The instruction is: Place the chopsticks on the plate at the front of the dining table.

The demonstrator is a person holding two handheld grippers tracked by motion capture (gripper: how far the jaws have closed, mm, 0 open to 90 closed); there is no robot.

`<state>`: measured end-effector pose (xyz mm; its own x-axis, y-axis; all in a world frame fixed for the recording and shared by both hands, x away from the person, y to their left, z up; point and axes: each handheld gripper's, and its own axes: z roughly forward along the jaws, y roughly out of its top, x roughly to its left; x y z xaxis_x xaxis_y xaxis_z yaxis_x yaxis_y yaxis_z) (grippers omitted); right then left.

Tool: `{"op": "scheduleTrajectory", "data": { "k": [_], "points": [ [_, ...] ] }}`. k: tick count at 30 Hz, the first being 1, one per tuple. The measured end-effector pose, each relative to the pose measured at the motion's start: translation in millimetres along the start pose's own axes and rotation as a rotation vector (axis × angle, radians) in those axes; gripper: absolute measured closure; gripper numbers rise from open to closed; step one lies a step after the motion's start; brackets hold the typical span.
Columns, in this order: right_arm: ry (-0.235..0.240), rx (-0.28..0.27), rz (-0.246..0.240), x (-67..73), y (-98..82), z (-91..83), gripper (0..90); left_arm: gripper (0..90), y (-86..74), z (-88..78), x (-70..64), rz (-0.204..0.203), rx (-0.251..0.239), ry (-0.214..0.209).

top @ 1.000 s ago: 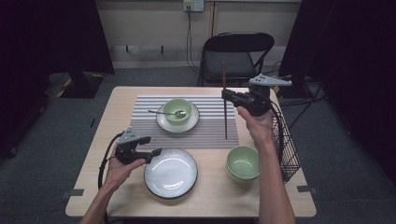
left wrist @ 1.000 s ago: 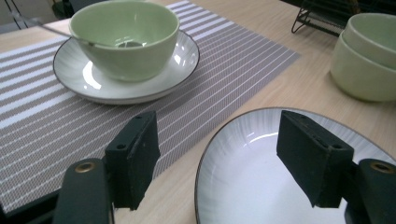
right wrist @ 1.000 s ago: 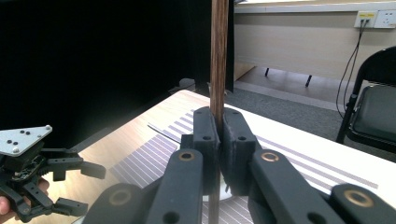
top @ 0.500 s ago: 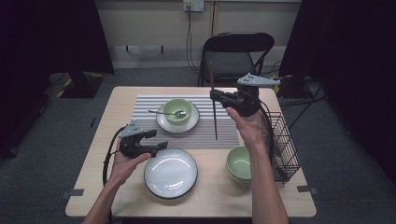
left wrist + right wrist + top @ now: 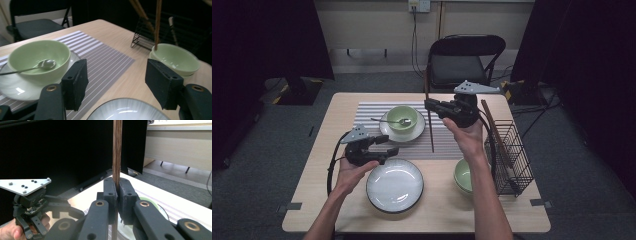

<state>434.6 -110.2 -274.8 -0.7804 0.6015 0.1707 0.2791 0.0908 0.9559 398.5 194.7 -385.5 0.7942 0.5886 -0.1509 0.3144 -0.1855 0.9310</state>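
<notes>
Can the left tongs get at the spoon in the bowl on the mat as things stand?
Probably yes. The left tongs stand open with nothing between their jaws, just short of the spoon, whose handle juts over the bowl's rim. The right tongs, clamping an upright chopstick, hang off to the side.

From above we look forward and down at the striped mat (image 5: 399,131). Our left gripper view skims close and low over that mat (image 5: 100,62); the right one faces leftward above it.
</notes>
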Motion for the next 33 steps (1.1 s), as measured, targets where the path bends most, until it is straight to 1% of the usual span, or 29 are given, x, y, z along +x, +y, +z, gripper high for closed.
{"op": "scheduleTrajectory", "data": {
  "k": [2,3,4,5,6,7,8,10,11,12,13,14,15,16,18,20,21,22,23,25,27,29,31,32,33],
  "points": [
    [0.011,-0.006,0.006,2.6,-1.4,2.7,85.4,36.9,3.1,0.8,0.7,-0.018,-0.018,-0.022],
    [0.027,-0.012,0.008,5.1,-2.6,6.0,85.5,36.9,4.7,1.5,0.3,-0.018,-0.025,-0.024],
    [0.027,-0.012,0.008,5.1,-2.6,6.0,85.5,36.9,6.4,2.0,-0.5,-0.021,-0.030,-0.025],
    [0.033,-0.011,0.006,6.5,-2.8,7.9,85.4,36.8,8.5,2.0,-0.7,-0.013,-0.028,-0.029],
    [0.037,-0.009,0.004,7.8,-2.9,9.7,85.4,36.7,10.2,2.6,-1.8,-0.015,-0.040,-0.031],
    [0.040,-0.010,0.003,9.0,-2.8,11.3,85.5,36.7,12.1,3.1,-3.2,-0.017,-0.041,-0.034],
    [0.052,-0.009,-0.001,11.7,-2.3,14.6,85.4,36.7,14.2,3.6,-4.0,-0.010,-0.044,-0.037],
    [0.059,-0.012,0.000,13.0,-2.0,16.2,85.4,36.7,18.1,4.7,-6.3,0.004,-0.053,-0.023],
    [0.064,-0.016,-0.003,13.7,-1.7,17.5,85.4,37.5,20.2,4.7,-7.8,0.020,-0.061,-0.012],
    [0.070,-0.021,0.001,14.3,-1.8,18.5,85.5,40.9,21.8,5.5,-9.6,0.020,-0.075,-0.018],
    [0.074,-0.023,0.003,14.5,-2.2,19.7,85.4,42.7,23.5,5.7,-10.2,0.031,-0.076,-0.029],
    [0.076,-0.019,0.008,15.5,-3.6,22.7,85.5,44.4,25.0,6.5,-11.1,0.032,-0.074,-0.039],
    [0.076,-0.019,0.008,15.5,-3.6,22.7,85.5,44.4,25.9,8.1,-12.5,0.033,-0.081,-0.045],
    [0.081,-0.019,0.006,16.0,-4.2,24.4,85.4,45.3,27.2,9.0,-13.7,0.036,-0.075,-0.048],
    [0.092,-0.017,0.003,19.0,-4.5,28.1,85.4,47.9,29.1,10.2,-15.2,0.036,-0.078,-0.062],
    [0.096,-0.020,0.003,19.9,-4.5,28.9,85.4,48.7,31.6,11.0,-16.4,0.036,-0.089,-0.069],
    [0.103,-0.017,-0.003,22.8,-4.5,31.1,85.4,49.0,32.9,11.7,-16.4,0.034,-0.100,-0.083],
    [0.103,-0.017,-0.003,22.8,-4.5,31.1,85.4,49.0,34.4,12.5,-17.3,0.029,-0.113,-0.084],
    [0.108,-0.014,-0.008,25.0,-4.8,33.1,85.4,52.0,35.7,12.8,-17.8,0.030,-0.122,-0.084],
    [0.111,-0.013,-0.010,25.7,-5.1,33.8,85.4,52.8,37.8,14.3,-17.8,0.028,-0.131,-0.094],
    [0.119,-0.020,-0.002,27.0,-5.9,35.3,85.5,54.8,39.1,15.6,-17.3,0.036,-0.133,-0.090],
    [0.121,-0.023,-0.004,27.5,-5.8,35.7,85.4,55.7,39.2,18.4,-17.7,0.031,-0.135,-0.101],
    [0.129,-0.026,-0.009,30.1,-5.6,36.2,85.4,56.9,39.0,19.5,-17.6,0.045,-0.123,-0.081],
    [0.131,-0.025,-0.013,31.5,-5.5,36.1,85.4,58.0,38.4,20.3,-16.9,0.046,-0.131,-0.086],
    [0.136,-0.024,-0.013,32.7,-5.4,36.0,85.4,58.6,38.0,20.4,-16.4,0.052,-0.130,-0.079]
  ]
}}
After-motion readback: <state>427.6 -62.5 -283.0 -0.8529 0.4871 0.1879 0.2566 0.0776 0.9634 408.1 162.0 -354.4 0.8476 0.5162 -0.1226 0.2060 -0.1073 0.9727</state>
